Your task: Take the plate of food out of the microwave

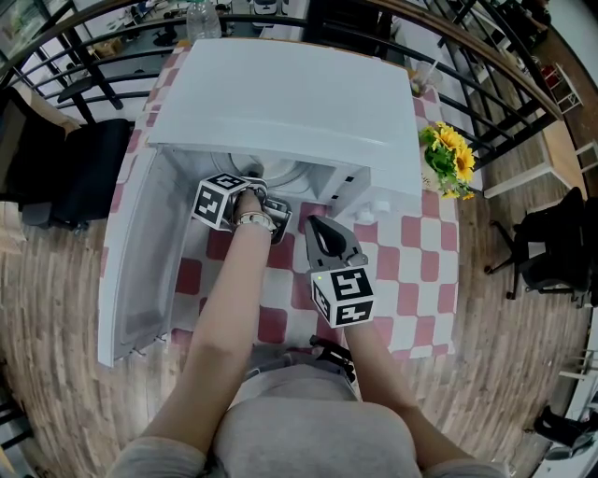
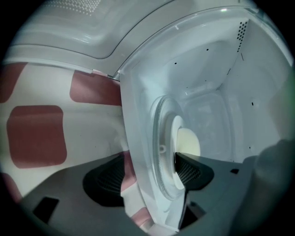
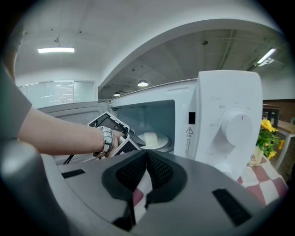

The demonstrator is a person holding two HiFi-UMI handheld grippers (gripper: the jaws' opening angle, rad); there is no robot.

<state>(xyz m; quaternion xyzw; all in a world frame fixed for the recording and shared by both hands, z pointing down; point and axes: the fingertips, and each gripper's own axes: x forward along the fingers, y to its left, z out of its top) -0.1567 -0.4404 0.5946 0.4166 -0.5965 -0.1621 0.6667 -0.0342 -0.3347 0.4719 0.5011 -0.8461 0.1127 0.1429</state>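
The white microwave [image 1: 280, 103] stands on a red-and-white checked table with its door [image 1: 140, 271] swung open to the left. Inside, a white plate [image 2: 178, 159] with pale food [image 2: 190, 143] rests on the glass turntable [image 2: 159, 138]; the plate [image 3: 152, 139] also shows in the right gripper view. My left gripper [image 1: 266, 194] reaches into the cavity, rolled on its side and open [image 2: 150, 161]. One pad lies over the plate's rim, the other below the cavity's front lip. My right gripper [image 1: 316, 224] hovers in front of the microwave, shut and empty [image 3: 146, 154].
The control panel with its dial [image 3: 235, 129] is on the microwave's right. A vase of yellow flowers [image 1: 448, 154] stands at the table's right edge, and a clear bottle [image 1: 204, 19] behind the microwave. Checked tablecloth [image 1: 411, 261] lies bare in front. Black railings ring the area.
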